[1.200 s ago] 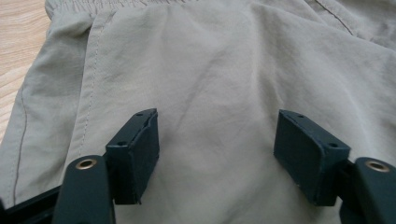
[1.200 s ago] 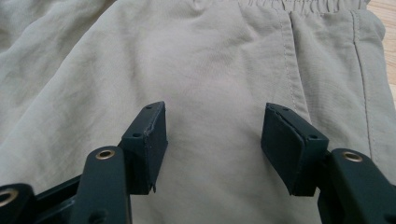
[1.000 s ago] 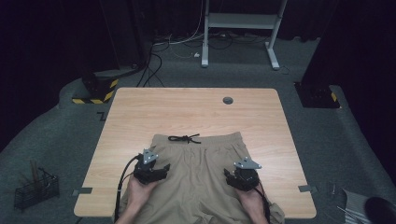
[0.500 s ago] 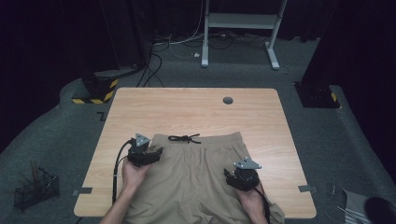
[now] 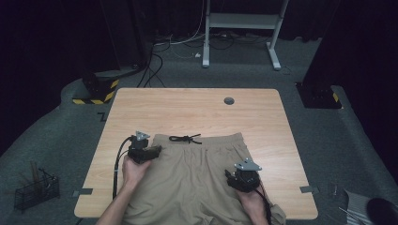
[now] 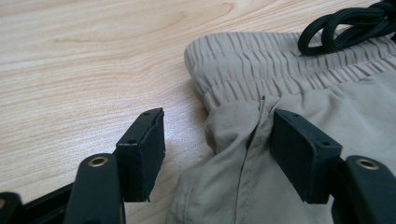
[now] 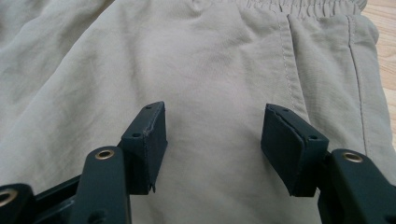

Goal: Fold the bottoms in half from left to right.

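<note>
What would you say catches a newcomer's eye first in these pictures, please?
The tan shorts spread on the near half of the wooden table, black drawstring at the waistband. The left gripper, its jaws just closing, straddles the waistband corner; the right gripper hovers open over the fabric.

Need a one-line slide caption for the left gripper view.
Left gripper open astride the side edge of the tan shorts, below the waistband, on the wooden table.
</note>
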`<state>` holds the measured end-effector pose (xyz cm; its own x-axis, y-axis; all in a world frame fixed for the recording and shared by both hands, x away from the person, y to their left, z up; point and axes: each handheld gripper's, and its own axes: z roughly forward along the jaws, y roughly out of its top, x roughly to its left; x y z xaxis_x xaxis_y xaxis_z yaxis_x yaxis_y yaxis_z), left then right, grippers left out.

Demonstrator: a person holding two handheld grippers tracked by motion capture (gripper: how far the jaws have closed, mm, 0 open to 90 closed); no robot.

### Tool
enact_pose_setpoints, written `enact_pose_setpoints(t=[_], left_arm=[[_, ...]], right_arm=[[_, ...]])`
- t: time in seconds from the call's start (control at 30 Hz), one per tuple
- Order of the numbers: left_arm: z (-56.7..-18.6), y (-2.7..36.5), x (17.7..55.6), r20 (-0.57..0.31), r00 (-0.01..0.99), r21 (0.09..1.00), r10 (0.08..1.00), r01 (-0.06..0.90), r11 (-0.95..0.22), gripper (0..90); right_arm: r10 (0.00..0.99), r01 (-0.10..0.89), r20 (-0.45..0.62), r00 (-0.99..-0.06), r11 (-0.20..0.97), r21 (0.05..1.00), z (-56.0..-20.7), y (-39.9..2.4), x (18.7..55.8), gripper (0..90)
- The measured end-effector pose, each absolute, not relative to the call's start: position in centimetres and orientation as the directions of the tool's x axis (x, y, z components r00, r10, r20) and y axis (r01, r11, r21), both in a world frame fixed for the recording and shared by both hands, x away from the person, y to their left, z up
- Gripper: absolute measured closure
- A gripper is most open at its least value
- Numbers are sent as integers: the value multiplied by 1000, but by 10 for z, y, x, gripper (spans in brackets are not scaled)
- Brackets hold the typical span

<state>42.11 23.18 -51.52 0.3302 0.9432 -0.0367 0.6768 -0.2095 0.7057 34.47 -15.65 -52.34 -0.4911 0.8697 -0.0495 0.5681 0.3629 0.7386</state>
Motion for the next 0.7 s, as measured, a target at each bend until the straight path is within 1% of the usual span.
enact_pose_setpoints(t=[0.2,0.23,0.37,0.47,0.53,0.57,0.63,0.7], left_arm=[[-519,230,421,-19,352,706,936,668,-236,432],[-519,230,421,-20,359,707,933,665,-241,432],[-520,231,421,-17,382,718,924,648,-255,490],[-520,230,421,-23,403,721,915,641,-264,574],[-520,230,421,-27,409,721,912,640,-266,591],[-519,231,421,-33,415,719,909,642,-266,637],[-519,231,421,-38,417,719,908,643,-265,697],[-519,232,420,-45,424,723,904,638,-264,738]], right_arm=[[869,568,-50,-493,364,738,-523,-157,345,403],[869,568,-50,-493,364,738,-523,-157,345,403],[871,570,-50,-489,362,738,-523,-157,345,400],[872,573,-44,-488,357,738,-523,-157,345,399],[872,573,-43,-487,357,738,-523,-157,345,398],[873,574,-42,-487,355,738,-523,-157,345,397],[873,574,-42,-487,356,737,-523,-157,346,395],[873,576,-42,-486,356,736,-523,-158,346,393]])
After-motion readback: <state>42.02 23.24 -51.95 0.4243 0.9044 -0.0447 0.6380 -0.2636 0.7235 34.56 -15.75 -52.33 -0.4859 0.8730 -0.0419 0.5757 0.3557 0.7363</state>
